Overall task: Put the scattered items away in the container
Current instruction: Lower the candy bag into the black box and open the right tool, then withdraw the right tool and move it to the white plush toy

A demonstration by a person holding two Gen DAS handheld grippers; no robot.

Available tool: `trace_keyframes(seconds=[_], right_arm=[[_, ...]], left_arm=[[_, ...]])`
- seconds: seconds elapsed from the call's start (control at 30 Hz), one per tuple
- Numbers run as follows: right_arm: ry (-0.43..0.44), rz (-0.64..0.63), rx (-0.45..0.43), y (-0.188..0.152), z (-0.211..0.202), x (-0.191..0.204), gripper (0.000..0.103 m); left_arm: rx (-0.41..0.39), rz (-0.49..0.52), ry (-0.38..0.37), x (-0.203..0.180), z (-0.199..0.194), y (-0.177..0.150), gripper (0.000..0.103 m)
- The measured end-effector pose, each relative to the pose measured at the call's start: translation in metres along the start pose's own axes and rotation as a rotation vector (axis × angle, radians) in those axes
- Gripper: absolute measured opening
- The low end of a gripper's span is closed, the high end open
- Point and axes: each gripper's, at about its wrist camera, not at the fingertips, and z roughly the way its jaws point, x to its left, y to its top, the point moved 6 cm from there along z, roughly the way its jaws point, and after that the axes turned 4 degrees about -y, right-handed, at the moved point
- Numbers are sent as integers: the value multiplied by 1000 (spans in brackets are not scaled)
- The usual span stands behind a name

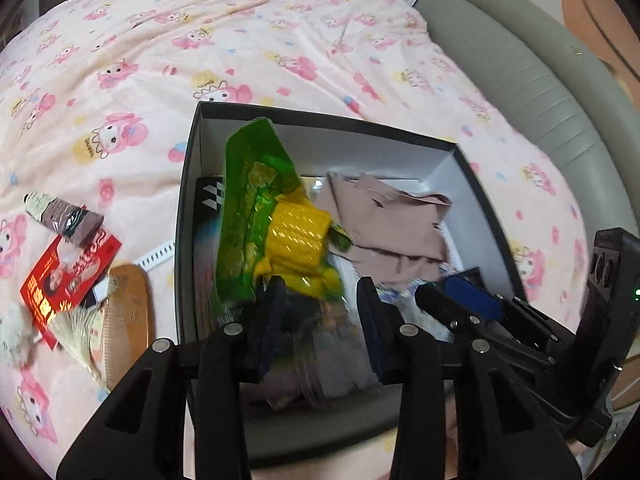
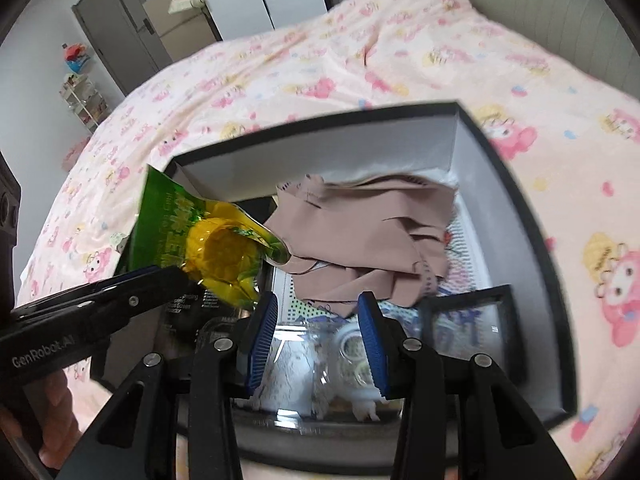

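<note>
Fingers of the left gripper (image 1: 320, 312) stand apart over the black box (image 1: 188, 184); the green corn packet (image 1: 264, 216) leans inside it beside beige cloth (image 1: 392, 224). A comb (image 1: 128, 312) and red packet (image 1: 68, 272) lie on the bedspread (image 1: 240, 40).

Right gripper (image 2: 318, 336) fingers stand apart, empty, above the box (image 2: 520, 216); the left gripper (image 2: 160, 280) touches the corn packet (image 2: 208, 240).

Green corn packet (image 1: 260, 216) over black box (image 1: 188, 184), left gripper (image 1: 320, 320) jaws apart, beige cloth (image 1: 392, 224) inside

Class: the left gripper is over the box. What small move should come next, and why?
Probably swing the left gripper left toward the red card: its jaws stand apart, the corn packet is already over the box, and other items lie on the bedspread.
</note>
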Motion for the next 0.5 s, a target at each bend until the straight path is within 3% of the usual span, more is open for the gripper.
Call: trace_keyframes(seconds=[0.13,0.27,0.5], right_arm=[[-29,20,-49,-18,-27,-5,38],[-58,36,-91,-39,-50,-8,39],[-57,51,-158,-63,-107,-6,44]], left_arm=[[-26,71,-39,-27,-18,-11,44],[-44,183,-8,-54,-27,-32,45],[-55,200,-49,-78,-58,-75,45]])
